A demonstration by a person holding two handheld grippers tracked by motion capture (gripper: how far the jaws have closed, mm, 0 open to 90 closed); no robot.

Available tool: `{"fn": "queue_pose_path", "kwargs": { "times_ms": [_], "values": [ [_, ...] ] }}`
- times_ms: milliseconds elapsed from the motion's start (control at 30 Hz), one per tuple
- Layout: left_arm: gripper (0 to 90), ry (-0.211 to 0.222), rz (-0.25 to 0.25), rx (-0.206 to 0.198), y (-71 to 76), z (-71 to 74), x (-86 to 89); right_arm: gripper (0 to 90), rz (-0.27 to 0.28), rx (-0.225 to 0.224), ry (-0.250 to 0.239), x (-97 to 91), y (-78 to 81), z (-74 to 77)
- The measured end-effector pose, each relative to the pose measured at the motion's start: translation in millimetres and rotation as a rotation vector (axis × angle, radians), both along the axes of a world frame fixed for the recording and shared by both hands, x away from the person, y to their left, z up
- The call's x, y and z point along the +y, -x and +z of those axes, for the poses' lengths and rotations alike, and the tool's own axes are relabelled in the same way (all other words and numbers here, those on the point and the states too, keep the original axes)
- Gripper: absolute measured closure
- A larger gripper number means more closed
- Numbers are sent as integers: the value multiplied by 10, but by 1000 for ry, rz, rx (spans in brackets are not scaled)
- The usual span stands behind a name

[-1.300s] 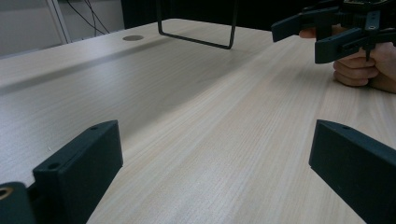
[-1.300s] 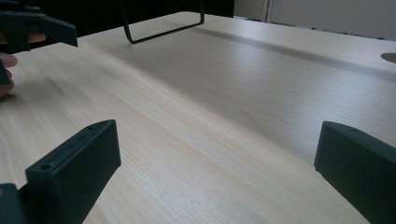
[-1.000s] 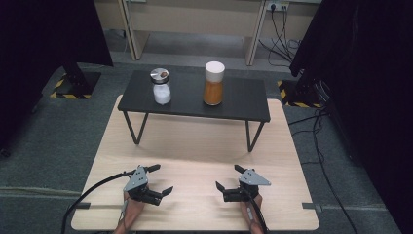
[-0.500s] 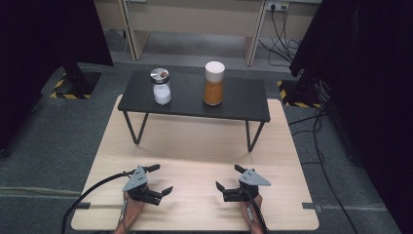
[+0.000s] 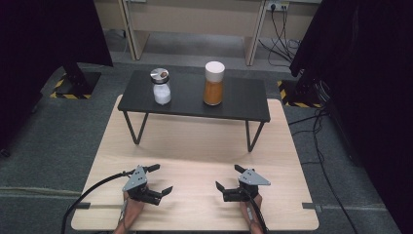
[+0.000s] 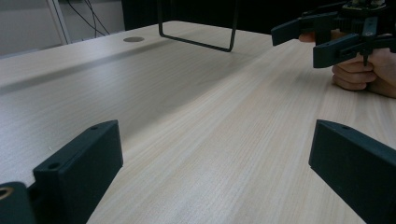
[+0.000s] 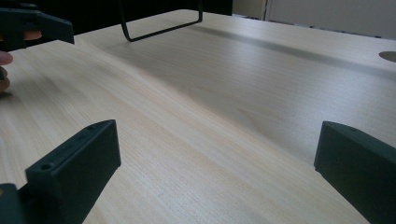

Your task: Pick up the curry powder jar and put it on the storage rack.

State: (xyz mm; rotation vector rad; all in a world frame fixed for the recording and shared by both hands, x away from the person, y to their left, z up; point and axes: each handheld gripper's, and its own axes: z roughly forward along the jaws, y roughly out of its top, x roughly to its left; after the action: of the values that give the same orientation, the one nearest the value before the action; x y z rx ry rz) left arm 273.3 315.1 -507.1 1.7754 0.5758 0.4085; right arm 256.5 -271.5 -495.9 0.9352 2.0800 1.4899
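High view: left hand-held gripper [image 5: 158, 180], right hand-held gripper [image 5: 229, 177] agape, low over table [image 5: 195, 156]

You're in a lab or test room: black curtains [image 5: 44, 34] hang at both upper corners of the frame, hazard-striped stand bases [image 5: 65, 87] sit on grey carpet [image 5: 58, 141], and wall sockets [image 5: 277, 6] feed loose cables at upper right.
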Motion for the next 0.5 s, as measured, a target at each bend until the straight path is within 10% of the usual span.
{"fn": "queue_pose_path", "kwargs": {
  "times_ms": [500],
  "values": [
    [19, 0, 3, 1, -1, 1, -2, 3, 7, 6, -8, -18, -13, -2]
  ]
}}
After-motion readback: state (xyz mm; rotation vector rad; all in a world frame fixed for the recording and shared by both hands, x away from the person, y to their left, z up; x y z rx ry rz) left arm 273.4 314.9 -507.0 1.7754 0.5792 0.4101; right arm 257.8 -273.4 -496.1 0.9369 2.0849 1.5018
